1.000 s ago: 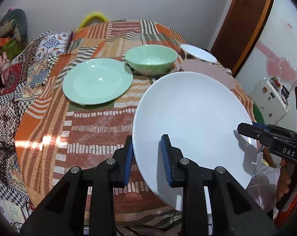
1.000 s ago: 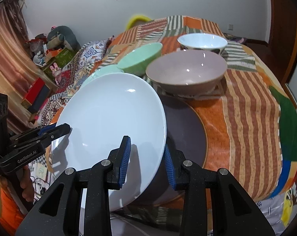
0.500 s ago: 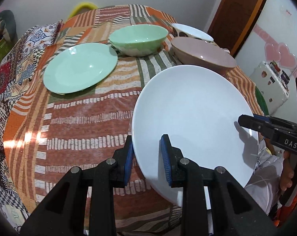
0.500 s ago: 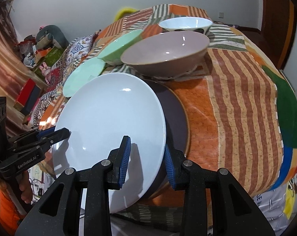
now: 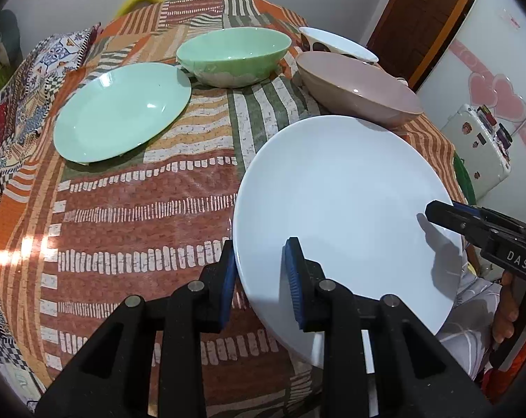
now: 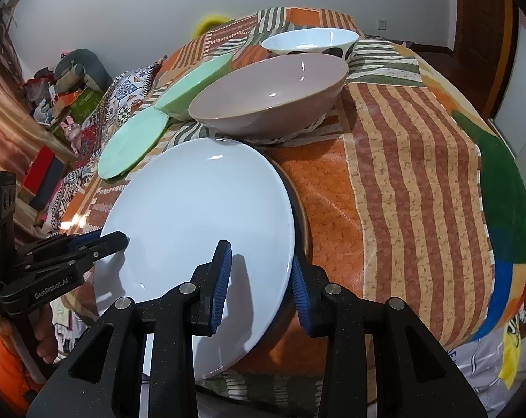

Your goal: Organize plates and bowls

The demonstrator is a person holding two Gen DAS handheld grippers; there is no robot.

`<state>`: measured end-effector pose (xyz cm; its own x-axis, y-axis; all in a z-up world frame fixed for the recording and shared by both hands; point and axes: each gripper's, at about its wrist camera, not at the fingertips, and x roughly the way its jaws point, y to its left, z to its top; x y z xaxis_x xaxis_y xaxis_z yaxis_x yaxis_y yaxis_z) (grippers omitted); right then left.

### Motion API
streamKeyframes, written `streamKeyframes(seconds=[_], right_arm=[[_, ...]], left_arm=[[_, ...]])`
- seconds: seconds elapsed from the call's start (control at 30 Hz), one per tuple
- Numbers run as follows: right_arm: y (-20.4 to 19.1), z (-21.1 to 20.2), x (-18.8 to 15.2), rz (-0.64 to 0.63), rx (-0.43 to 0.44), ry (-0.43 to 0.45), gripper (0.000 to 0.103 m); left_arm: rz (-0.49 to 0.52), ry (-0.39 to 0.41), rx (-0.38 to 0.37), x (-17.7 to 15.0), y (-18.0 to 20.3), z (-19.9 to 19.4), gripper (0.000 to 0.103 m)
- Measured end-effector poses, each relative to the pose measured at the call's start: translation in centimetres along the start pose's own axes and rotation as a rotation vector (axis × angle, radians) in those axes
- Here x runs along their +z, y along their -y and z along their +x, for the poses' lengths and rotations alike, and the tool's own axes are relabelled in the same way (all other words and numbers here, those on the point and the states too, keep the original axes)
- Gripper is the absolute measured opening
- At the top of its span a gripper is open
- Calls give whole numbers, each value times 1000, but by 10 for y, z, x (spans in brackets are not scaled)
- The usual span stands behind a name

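Both the left hand-held gripper [image 5: 259,278] and right hand-held gripper [image 6: 259,280] grasp the white plate [image 5: 343,209].

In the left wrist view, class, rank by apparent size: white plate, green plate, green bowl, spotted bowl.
1. white plate, though it is nearest the camera, which inflates it.
2. green plate
3. green bowl
4. spotted bowl, farthest and partly hidden, so unsure.
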<state>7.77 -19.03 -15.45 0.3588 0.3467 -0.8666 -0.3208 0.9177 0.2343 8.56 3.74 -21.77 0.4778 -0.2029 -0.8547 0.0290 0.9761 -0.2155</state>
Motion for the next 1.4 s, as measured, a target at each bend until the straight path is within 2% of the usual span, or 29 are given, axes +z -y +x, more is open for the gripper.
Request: streamKeyframes(seconds=[0.47,0.6,0.67,0.73,0.97,1.03,1.17,1.2,1.33,1.4], right_arm=[[-4,6,7,-35,-31,3,33],[-7,5,5,-61,-41,4,33],[-7,4,5,-69,-51,1,33],[-8,0,4,-82,-98,19,33],[-10,-21,9,-105,-99,77,48],[-15,-25,11,-115,-92,88,49],[-26,-30,15,-133,-82,112,51],[-30,-30,16,-137,-81,116,57],[-44,-35,23,-160,-63,153,69],[-53,-36,27,-176,-53,165,78]], left_arm=[[-18,-8,-14,5,-3,9,28],[59,46,58,4,9,0,28],[79,64,66,4,13,-5,28],[83,74,63,5,13,-9,28],[59,106,55,9,11,-24,31],[58,126,56,9,11,-34,33],[59,172,84,10,9,-50,44],[59,186,93,10,8,-55,46],[51,232,122,11,1,-72,53],[42,252,133,11,-4,-79,56]])
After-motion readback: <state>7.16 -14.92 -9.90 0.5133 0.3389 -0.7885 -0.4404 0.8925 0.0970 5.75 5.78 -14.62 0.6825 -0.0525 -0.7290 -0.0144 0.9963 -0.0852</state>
